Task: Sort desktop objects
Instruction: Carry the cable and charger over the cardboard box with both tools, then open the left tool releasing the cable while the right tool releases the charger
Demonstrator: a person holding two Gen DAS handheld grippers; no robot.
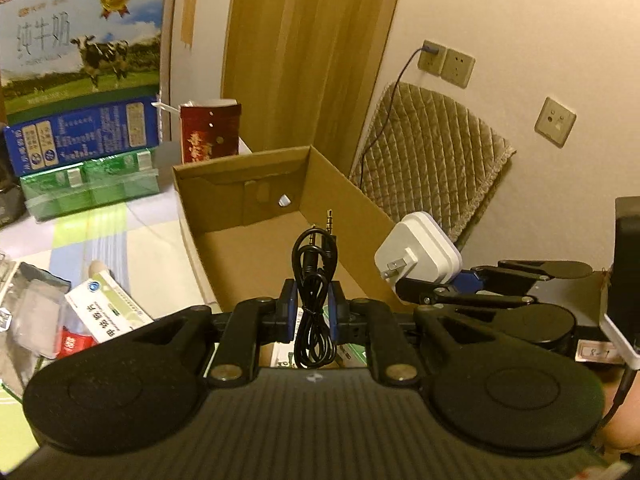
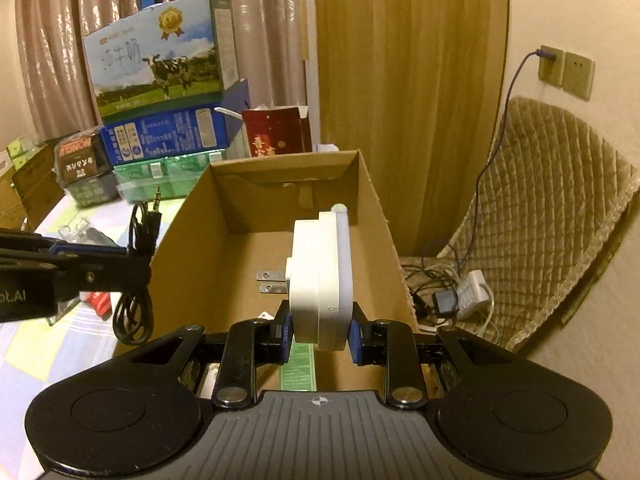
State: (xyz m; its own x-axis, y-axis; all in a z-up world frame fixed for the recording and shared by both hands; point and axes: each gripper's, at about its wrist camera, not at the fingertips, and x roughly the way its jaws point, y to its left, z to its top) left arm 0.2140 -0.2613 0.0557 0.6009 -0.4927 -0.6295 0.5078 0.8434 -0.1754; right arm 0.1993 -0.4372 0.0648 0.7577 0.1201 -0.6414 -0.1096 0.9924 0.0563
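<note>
Over the open cardboard box (image 2: 280, 208), left gripper (image 1: 314, 312) clamping coiled cable (image 1: 315, 276), right gripper (image 2: 320, 334) clamping white plug (image 2: 320, 276).

Matt brown cardboard box (image 2: 192, 240), glossy white plastic plug adapter (image 2: 320, 276), black rubbery cable (image 1: 314, 280), quilted cloth chair cover (image 2: 552, 208)

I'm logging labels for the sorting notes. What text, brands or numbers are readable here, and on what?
"纯牛奶": milk carton box, beside the cow picture.
"8-1": handwritten, small paper tag at the right gripper.
"ot.AI": cut-off lettering on the left gripper body.
Blue box, medicine box, red box and dark snack bag: print too small or blurred.
</note>
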